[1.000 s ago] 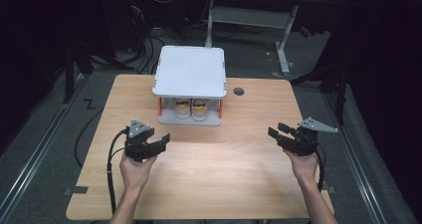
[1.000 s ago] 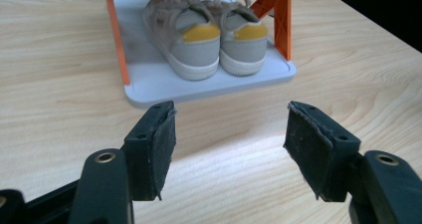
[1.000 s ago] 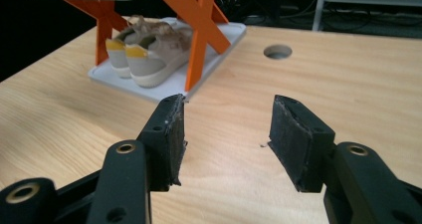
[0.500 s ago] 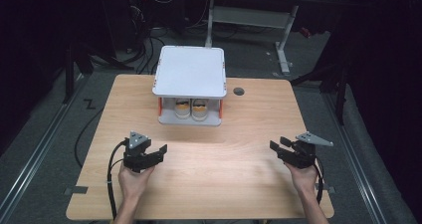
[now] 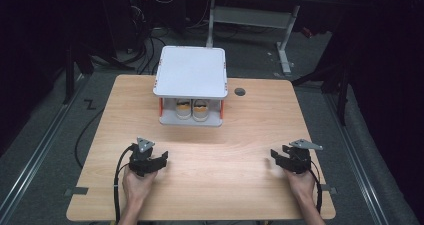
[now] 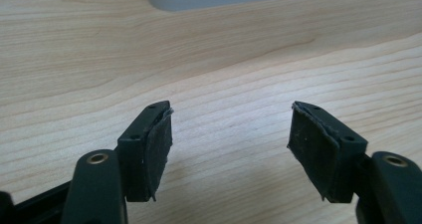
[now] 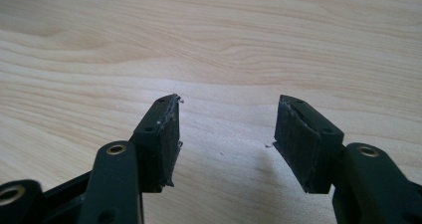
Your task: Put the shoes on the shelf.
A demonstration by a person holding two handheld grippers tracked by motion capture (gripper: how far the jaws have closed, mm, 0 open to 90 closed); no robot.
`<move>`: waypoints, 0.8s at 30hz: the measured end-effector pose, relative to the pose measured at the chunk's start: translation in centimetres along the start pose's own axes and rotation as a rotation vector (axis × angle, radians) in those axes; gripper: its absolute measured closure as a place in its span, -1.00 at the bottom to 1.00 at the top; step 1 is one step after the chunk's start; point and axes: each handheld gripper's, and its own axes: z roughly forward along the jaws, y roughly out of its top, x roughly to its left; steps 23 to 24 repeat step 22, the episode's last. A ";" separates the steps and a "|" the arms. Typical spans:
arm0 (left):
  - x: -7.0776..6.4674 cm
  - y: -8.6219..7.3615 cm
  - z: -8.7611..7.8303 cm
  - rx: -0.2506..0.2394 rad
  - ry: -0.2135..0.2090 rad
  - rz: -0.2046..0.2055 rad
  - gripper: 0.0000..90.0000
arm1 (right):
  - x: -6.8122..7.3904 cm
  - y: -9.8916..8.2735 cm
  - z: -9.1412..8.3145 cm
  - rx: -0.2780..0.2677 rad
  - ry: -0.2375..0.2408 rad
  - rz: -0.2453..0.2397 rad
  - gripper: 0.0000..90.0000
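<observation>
The small cups [image 5: 192,109] sit side by side on the lower deck of the white two-tier stand [image 5: 190,71] at the far middle of the bench [image 5: 240,135], their row running left to right, open face toward you. They lie ahead of both grippers. Your left gripper [image 5: 159,161] is the nearer; your right gripper [image 5: 278,157] is well off to the side. Both sets of jaws have just been opening and stand apart, empty, low over bare wood.
</observation>
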 end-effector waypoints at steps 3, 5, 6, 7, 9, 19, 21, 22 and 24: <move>0.1 -0.1 0.4 0.007 0.026 0.003 -0.26 | -0.1 -0.3 0.5 0.013 -0.020 -0.001 -0.05; 0.1 -0.1 0.5 -0.007 0.040 -0.004 -0.25 | -0.3 -0.4 0.9 0.023 -0.029 0.005 -0.05; 0.1 -0.1 0.7 -0.011 0.043 -0.008 -0.24 | -0.3 -0.5 1.1 0.029 -0.031 0.010 -0.05; 0.1 -0.1 0.8 -0.010 0.045 -0.007 -0.24 | -0.3 -0.5 1.3 0.030 -0.041 0.010 -0.05; 0.0 -0.2 1.1 -0.006 0.059 -0.001 -0.24 | -0.2 -0.5 1.4 0.032 -0.054 0.001 -0.05; -0.1 -0.4 1.6 0.014 0.062 0.016 -0.29 | 0.1 -0.4 1.5 0.039 -0.071 -0.019 -0.06; -0.1 -0.5 1.6 0.011 0.062 0.015 -0.31 | 0.1 -0.4 1.5 0.039 -0.071 -0.019 -0.06; -0.1 -0.5 1.6 0.011 0.061 0.016 -0.32 | 0.1 -0.4 1.5 0.039 -0.071 -0.019 -0.06; -0.1 -0.5 1.6 0.011 0.061 0.016 -0.32 | 0.1 -0.4 1.5 0.039 -0.071 -0.019 -0.06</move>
